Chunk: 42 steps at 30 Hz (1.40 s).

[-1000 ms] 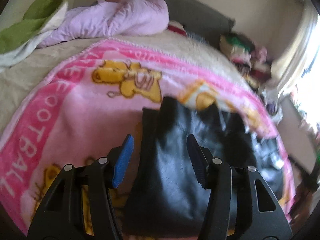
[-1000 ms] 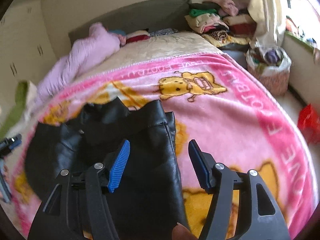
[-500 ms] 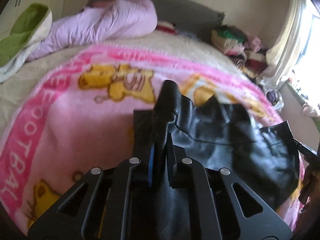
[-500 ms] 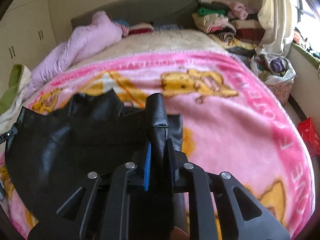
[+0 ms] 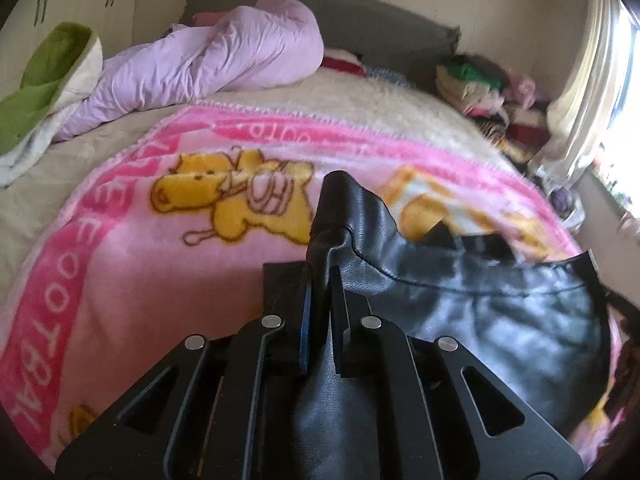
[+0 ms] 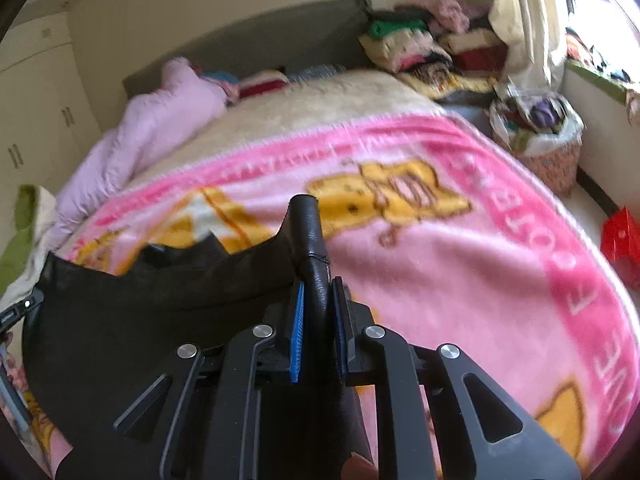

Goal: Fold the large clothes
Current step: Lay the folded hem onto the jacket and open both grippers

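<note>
A bed fills both views, spread with a pink blanket [image 5: 132, 280] printed with yellow bears and the word FOOTBALL. In the left wrist view, from left to right: a green-and-white throw [image 5: 44, 80] at the bed's edge, white wardrobe doors behind it, a lilac duvet [image 5: 208, 56] bunched against the grey headboard [image 5: 380, 28], a stack of folded clothes [image 5: 488, 84] and a pale curtain [image 5: 580, 92] by the bright window. The right wrist view adds a basket [image 6: 536, 140] of laundry on the floor beside the bed and a red object [image 6: 620, 240] past it.

The black leather garment [image 5: 480, 320] hangs between the 2 grippers above the blanket. The left gripper [image 5: 319, 292] is clamped on 1 upper corner, its blue pads pressed into a raised fold; the right gripper [image 6: 318, 300] pinches the other corner the same way.

1 second ago both pairs of fingers stood wide apart over the garment lying flat; half a second ago they had closed. The garment is now lifted higher and stretched into a sagging span.

Its lower part runs off the frame bottom. The far clothes pile and the right view are blurred, and the left gripper shows only as a sliver at that view's left edge.
</note>
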Tool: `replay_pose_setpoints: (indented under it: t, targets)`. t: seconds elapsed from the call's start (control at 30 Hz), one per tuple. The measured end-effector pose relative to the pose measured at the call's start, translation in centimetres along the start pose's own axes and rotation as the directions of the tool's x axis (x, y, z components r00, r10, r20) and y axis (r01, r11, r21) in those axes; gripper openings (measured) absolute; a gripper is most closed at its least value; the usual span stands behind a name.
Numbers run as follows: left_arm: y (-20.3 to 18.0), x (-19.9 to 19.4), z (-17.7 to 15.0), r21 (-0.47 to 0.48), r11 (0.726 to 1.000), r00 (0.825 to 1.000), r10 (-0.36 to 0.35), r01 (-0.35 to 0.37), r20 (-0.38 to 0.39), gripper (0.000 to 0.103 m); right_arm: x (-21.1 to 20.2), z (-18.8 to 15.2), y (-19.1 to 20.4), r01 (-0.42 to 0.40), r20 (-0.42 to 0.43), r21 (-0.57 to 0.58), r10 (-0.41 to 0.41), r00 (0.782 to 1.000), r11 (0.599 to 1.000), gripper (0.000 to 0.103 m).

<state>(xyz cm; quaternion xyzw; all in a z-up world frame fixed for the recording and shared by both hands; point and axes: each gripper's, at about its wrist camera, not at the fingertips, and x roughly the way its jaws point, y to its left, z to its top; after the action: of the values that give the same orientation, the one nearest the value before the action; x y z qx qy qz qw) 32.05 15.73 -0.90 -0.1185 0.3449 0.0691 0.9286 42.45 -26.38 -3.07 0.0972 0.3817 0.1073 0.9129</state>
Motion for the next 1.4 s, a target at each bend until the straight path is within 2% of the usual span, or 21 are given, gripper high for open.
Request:
replay_pose_setpoints:
  t: [0.17, 0.4, 0.63, 0.7, 0.87, 0.93, 1.13, 1.2, 1.4]
  targets:
    - [0.2, 1.3, -1.0, 0.032, 0.999, 0.999, 0.033, -0.033, -0.029, 0.004, 1.6, -1.1, -0.3, 0.023, -0.04, 0.009, -0.023, 0.999, 1.0, 0.013]
    - [0.3, 1.5, -1.2, 0.044, 0.998, 0.999, 0.04, -0.039, -0.032, 0.005, 2.3, -1.7, -0.7, 0.036, -0.059, 0.028, -0.034, 0.998, 0.999, 0.017]
    - [-0.1, 1.1, -1.4, 0.068, 0.996, 0.998, 0.056, -0.054, -0.026, 0.009, 1.5, -2.1, -1.6, 0.039, -0.089, 0.085, -0.032, 0.995, 0.996, 0.033]
    - [-0.2, 0.8, -1.4, 0.075, 0.995, 0.997, 0.069, -0.067, -0.019, 0.013, 0.5, -2.3, -1.8, 0.04, -0.091, 0.098, -0.031, 0.995, 0.994, 0.042]
    - [-0.1, -0.5, -1.3, 0.06, 0.997, 0.999, 0.047, -0.046, -0.017, 0.03, -3.0, -3.0, -1.7, 0.004, -0.06, 0.097, 0.002, 0.998, 0.995, 0.049]
    - [-0.3, -1.2, -1.3, 0.057, 0.998, 0.999, 0.037, -0.036, -0.018, 0.045, -4.4, -3.3, -1.5, -0.013, -0.046, 0.09, 0.017, 0.999, 0.996, 0.053]
    - [-1.5, -4.1, -1.5, 0.062, 0.998, 1.0, 0.009, -0.01, 0.012, 0.067, -7.9, -4.4, -0.5, -0.033, -0.017, 0.036, 0.034, 0.999, 0.999, 0.058]
    - [-1.9, -5.2, -1.8, 0.071, 0.997, 1.0, 0.008, -0.01, 0.025, 0.072, -8.9, -4.9, 0.0, -0.041, -0.006, 0.011, 0.041, 0.999, 0.999, 0.058]
    - [-3.1, -7.7, -3.4, 0.099, 0.995, 0.999, 0.001, -0.006, 0.044, 0.072, -10.8, -6.4, 1.9, -0.093, -0.004, -0.049, 0.093, 0.996, 0.994, 0.058]
